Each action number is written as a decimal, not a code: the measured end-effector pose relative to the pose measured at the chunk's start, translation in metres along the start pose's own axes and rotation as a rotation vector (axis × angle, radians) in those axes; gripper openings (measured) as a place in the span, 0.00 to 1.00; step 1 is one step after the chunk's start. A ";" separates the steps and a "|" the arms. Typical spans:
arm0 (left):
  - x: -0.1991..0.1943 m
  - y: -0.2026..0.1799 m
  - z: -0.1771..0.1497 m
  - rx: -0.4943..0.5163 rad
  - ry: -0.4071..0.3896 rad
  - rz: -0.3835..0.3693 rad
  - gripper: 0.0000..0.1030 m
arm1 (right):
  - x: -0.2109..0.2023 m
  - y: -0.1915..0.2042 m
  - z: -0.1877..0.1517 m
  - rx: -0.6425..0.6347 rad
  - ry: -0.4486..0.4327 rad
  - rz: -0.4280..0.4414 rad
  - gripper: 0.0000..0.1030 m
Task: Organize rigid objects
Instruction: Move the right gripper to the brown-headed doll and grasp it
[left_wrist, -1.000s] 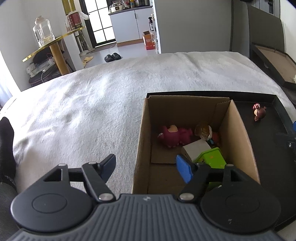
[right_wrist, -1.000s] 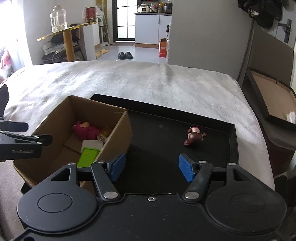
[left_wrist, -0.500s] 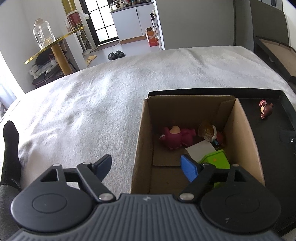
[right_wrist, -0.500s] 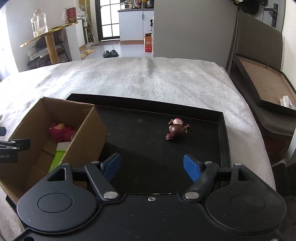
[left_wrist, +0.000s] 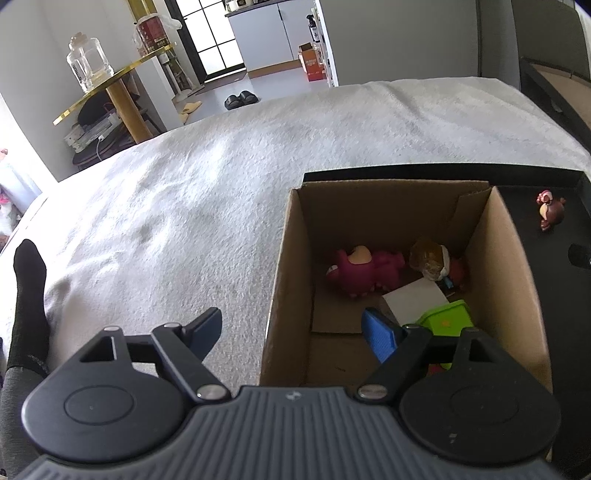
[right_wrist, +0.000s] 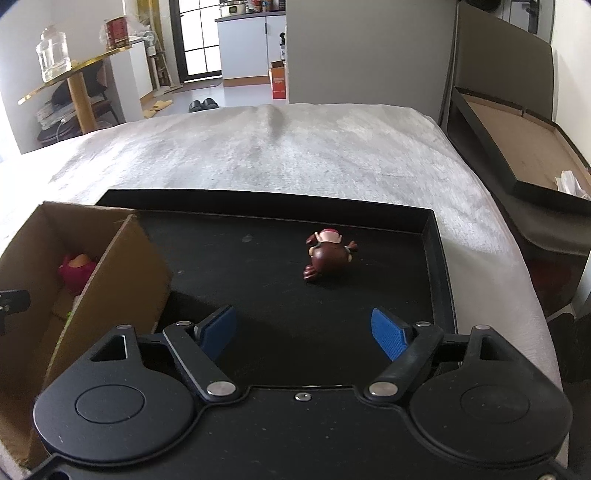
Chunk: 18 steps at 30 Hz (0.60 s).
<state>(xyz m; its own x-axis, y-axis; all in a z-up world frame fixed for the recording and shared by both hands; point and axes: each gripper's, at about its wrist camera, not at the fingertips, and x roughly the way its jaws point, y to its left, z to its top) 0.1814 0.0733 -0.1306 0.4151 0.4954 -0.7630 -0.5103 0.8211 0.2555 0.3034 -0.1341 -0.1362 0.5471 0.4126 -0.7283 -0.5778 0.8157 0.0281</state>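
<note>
Lying on the black tray (right_wrist: 437, 258), the brown figurine (right_wrist: 328, 254) sits ahead of the right gripper (right_wrist: 304, 328), jaws wide, empty. Left gripper (left_wrist: 295, 328), also wide and empty, straddles the cardboard box (left_wrist: 284, 266) wall; inside are a magenta toy (left_wrist: 364, 271) and green block (left_wrist: 445, 317).

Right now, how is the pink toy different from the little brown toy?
The pink toy lies inside the cardboard box; the brown toy sits on the black tray. The pink toy has neighbours touching it; the brown toy is alone. Both are small figures.
</note>
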 end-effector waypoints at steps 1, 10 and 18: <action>0.001 0.000 0.000 0.000 0.004 0.002 0.79 | 0.002 -0.001 0.000 0.002 0.000 0.000 0.78; 0.011 0.001 0.004 -0.008 0.017 0.033 0.79 | 0.023 -0.007 0.005 0.003 -0.001 -0.007 0.77; 0.016 -0.001 0.008 -0.009 0.022 0.052 0.79 | 0.041 -0.008 0.012 0.012 -0.002 -0.013 0.77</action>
<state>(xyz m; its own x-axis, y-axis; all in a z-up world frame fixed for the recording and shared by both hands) 0.1945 0.0826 -0.1389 0.3714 0.5307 -0.7618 -0.5376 0.7919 0.2895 0.3380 -0.1192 -0.1582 0.5560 0.4024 -0.7273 -0.5632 0.8259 0.0264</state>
